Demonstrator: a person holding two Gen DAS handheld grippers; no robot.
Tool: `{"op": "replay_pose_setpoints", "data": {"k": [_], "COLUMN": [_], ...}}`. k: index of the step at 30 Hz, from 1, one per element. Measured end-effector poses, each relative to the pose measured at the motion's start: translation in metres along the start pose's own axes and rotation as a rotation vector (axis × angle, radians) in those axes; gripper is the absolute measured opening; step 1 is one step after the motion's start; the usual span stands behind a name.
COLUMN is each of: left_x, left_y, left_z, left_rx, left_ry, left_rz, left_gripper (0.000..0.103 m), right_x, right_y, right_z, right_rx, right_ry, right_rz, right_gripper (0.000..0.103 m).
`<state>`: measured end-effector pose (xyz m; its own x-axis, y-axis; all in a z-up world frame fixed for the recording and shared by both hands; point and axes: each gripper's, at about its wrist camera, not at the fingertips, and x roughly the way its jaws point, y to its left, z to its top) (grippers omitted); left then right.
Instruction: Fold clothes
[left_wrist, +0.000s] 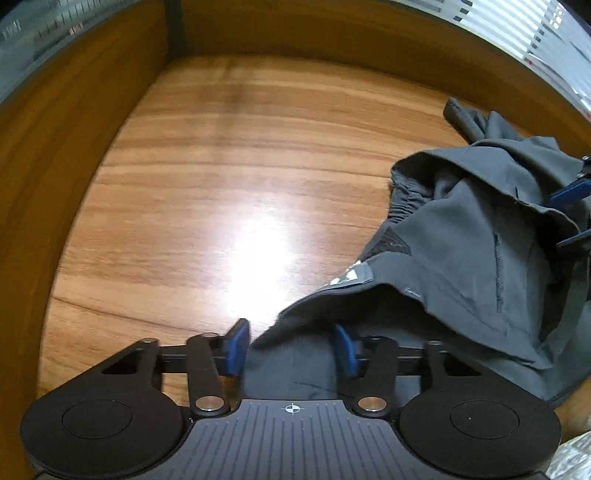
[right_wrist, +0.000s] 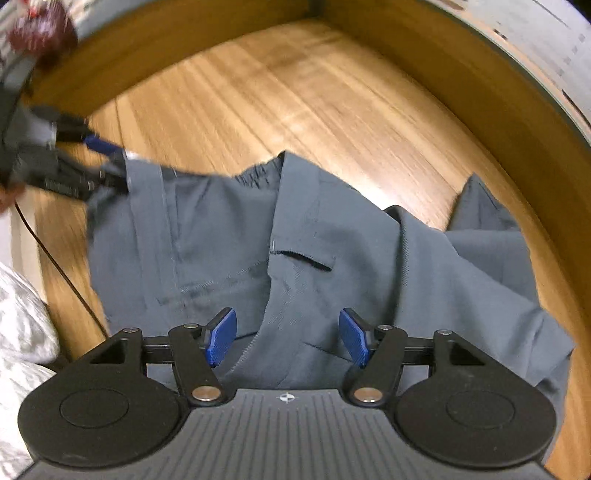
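Grey trousers lie crumpled on the wooden table. Left gripper: jaws apart, straddling a cloth edge (not clamping it). Right gripper: jaws apart over the fabric near a slit pocket.

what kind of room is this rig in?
Likely an office or lab desk, not a home laundry: a wooden tabletop with a raised wooden partition, and window blinds behind. Grey trousers lie on it.

Warm wooden tabletop with a raised wooden rim round it, a bright lamp glare mid-surface, and pale window blinds beyond.
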<state>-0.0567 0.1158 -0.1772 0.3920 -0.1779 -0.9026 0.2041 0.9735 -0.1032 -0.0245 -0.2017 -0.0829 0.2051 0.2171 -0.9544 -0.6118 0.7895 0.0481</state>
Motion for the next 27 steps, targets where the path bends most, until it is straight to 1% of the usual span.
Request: {"op": "replay_pose_setpoints", "data": {"k": [1, 2, 3, 4, 5, 6, 10, 13, 17, 21, 23, 25, 27], "left_x": [0.000, -0.001, -0.001, -0.002, -0.005, -0.008, -0.029, -0.041, -0.056, -0.076, -0.085, -0.091, -0.094], "left_y": [0.001, 0.001, 0.002, 0.003, 0.005, 0.007, 0.009, 0.003, -0.007, -0.020, -0.024, -0.026, -0.026], "left_z": [0.000, 0.000, 0.000, -0.001, -0.001, -0.002, -0.007, -0.011, -0.017, -0.023, -0.024, -0.022, -0.020], "left_rx": [0.000, 0.000, 0.001, 0.000, -0.017, -0.034, -0.066, -0.053, -0.061, -0.003, 0.000, -0.002, -0.016], "left_ry": [0.001, 0.002, 0.004, 0.005, 0.003, 0.000, -0.025, -0.021, -0.009, -0.009, -0.016, -0.026, -0.036], "left_rz": [-0.002, -0.005, -0.007, -0.010, -0.024, -0.038, -0.092, -0.142, -0.249, -0.313, -0.347, -0.352, -0.350], "left_gripper": [0.047, 0.039, 0.028, 0.023, 0.018, 0.015, 0.009, 0.005, 0.004, 0.004, 0.004, 0.004, 0.004], "right_x": [0.004, 0.009, 0.014, 0.017, 0.018, 0.018, -0.003, -0.031, -0.069, -0.118, -0.142, -0.154, -0.148], "right_y": [0.002, 0.003, 0.004, 0.004, 0.002, 0.001, -0.009, -0.015, -0.023, -0.024, -0.018, -0.015, -0.014], "right_z": [0.001, 0.003, 0.005, 0.008, 0.011, 0.015, 0.033, 0.056, 0.086, 0.122, 0.143, 0.166, 0.189], "right_rx": [-0.021, -0.039, -0.059, -0.083, -0.094, -0.104, -0.163, -0.217, -0.288, -0.362, -0.418, -0.449, -0.473], "right_ry": [0.010, 0.023, 0.036, 0.055, 0.067, 0.071, 0.032, -0.037, -0.129, -0.256, -0.332, -0.375, -0.409], "right_rz": [-0.013, -0.032, -0.050, -0.070, -0.084, -0.103, -0.169, -0.241, -0.337, -0.404, -0.428, -0.417, -0.405], "right_gripper": [0.067, 0.065, 0.050, 0.023, 0.010, 0.003, 0.003, 0.002, 0.002, 0.002, 0.002, 0.002, 0.002]}}
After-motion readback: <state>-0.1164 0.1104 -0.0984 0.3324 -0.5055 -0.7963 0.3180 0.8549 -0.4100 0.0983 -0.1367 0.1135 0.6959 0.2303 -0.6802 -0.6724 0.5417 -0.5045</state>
